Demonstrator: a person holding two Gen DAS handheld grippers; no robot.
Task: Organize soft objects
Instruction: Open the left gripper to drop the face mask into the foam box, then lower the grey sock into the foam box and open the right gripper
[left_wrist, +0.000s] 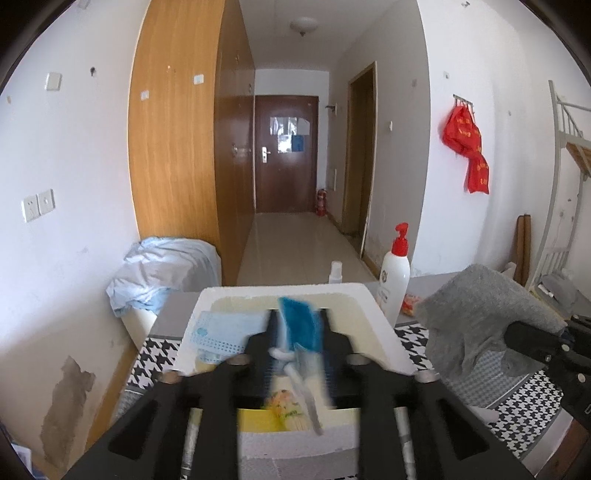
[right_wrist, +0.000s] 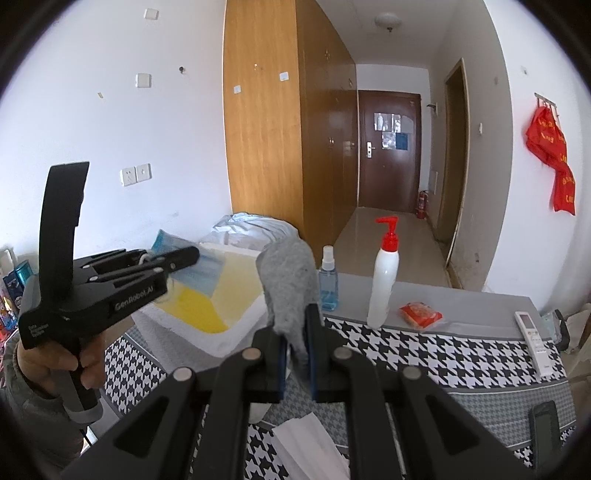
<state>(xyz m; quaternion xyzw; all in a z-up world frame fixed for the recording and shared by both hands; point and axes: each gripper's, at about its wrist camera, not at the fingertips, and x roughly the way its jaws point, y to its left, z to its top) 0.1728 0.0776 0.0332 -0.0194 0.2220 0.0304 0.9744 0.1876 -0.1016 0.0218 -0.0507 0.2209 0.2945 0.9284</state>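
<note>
A white foam box sits on the houndstooth table. My left gripper hangs over it, jaws apart. A blurred blue face mask hangs loose between the fingers, with its white ear loop trailing down. In the box lie a light blue mask pack and a yellow item. From the right wrist view, the left gripper is over the box, held by a hand. My right gripper is shut on a grey cloth, lifted just right of the box. The cloth also shows in the left view.
A white pump bottle with a red top and a blue spray bottle stand behind the box. A red packet, a remote, a dark phone and a white tissue lie on the table. A pale blue bundle sits at far left.
</note>
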